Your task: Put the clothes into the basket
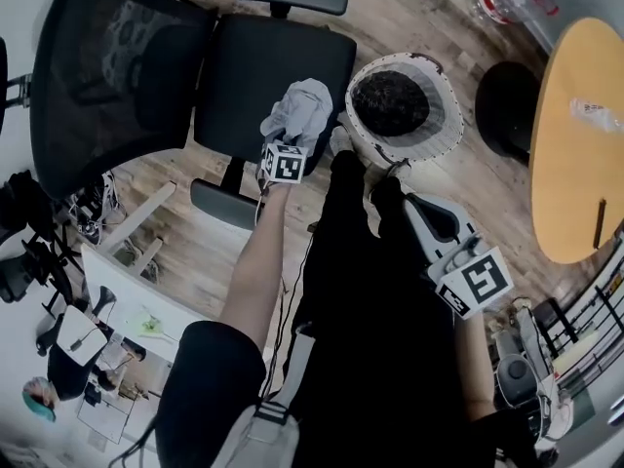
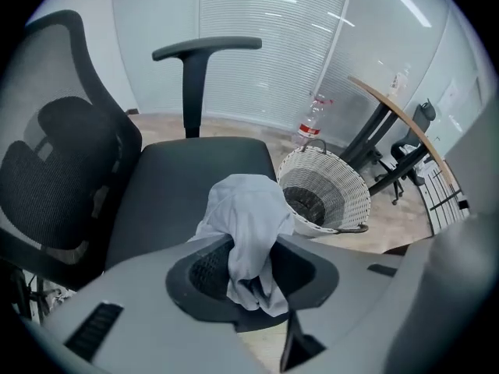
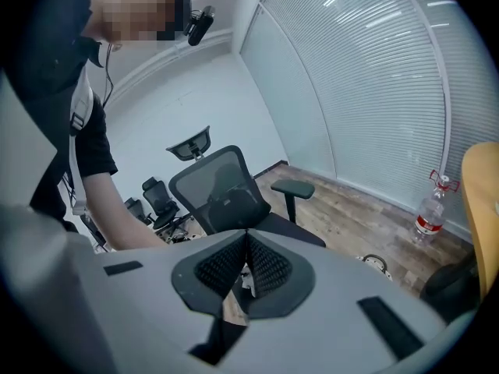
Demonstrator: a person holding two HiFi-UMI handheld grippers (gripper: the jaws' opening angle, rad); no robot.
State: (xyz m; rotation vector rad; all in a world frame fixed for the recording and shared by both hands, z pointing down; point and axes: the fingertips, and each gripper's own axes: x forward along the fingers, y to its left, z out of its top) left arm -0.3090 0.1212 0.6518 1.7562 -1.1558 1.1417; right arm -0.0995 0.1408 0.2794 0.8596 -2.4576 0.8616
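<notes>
A pale grey garment (image 1: pixel 298 107) (image 2: pixel 245 209) hangs bunched over the black office chair seat (image 1: pixel 283 61) (image 2: pixel 187 178). My left gripper (image 1: pixel 288 136) (image 2: pixel 248 244) is shut on it, and the cloth spills out above and below the pads. The white wicker basket (image 1: pixel 444 139) (image 2: pixel 343 209) stands on the floor just right of the chair, with dark clothing (image 1: pixel 390 100) inside. My right gripper (image 1: pixel 414 206) (image 3: pixel 246 248) is nearer me, right of the basket. Its pads meet with nothing between them, and it faces the chair (image 3: pixel 226 197).
A round wooden table (image 1: pixel 580 135) (image 2: pixel 394 107) fills the right side, with a black chair base (image 1: pixel 507 105) beside the basket. A water bottle (image 2: pixel 310 125) (image 3: pixel 427 213) stands on the floor by the blinds. A cluttered white desk (image 1: pixel 127 320) lies at the lower left.
</notes>
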